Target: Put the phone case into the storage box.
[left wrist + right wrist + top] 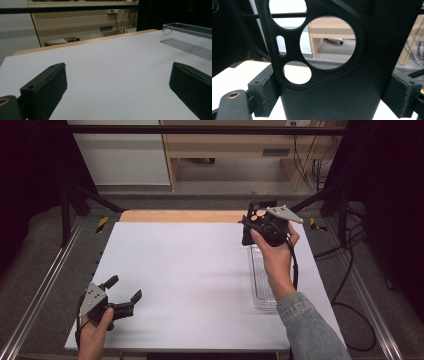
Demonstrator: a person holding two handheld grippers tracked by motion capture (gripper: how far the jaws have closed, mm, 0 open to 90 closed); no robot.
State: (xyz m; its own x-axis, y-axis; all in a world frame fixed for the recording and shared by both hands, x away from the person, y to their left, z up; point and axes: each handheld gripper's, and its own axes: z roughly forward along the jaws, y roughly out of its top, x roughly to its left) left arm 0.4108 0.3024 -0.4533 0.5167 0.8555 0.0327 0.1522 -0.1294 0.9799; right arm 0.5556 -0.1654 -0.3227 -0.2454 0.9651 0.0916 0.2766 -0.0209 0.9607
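**Black case held up in the right tongs**

Black plastic is what I see between the jaws of my right tongs [252,222]: a flat phone case [332,75] with a big round camera opening and some smaller holes. In the right gripper view the two jaws press on its left and right edges, so the tongs are pinching the case. In the high view I hold it upright above the far right part of the white worktop [190,280], near the far end of a clear plastic tray [260,285] which lies on the worktop under my right forearm.

My left tongs [125,290] are at the near left corner of the worktop, low over it, with the jaws spread wide and nothing between them. In the left gripper view the tray is far to the right, well apart from these tongs.
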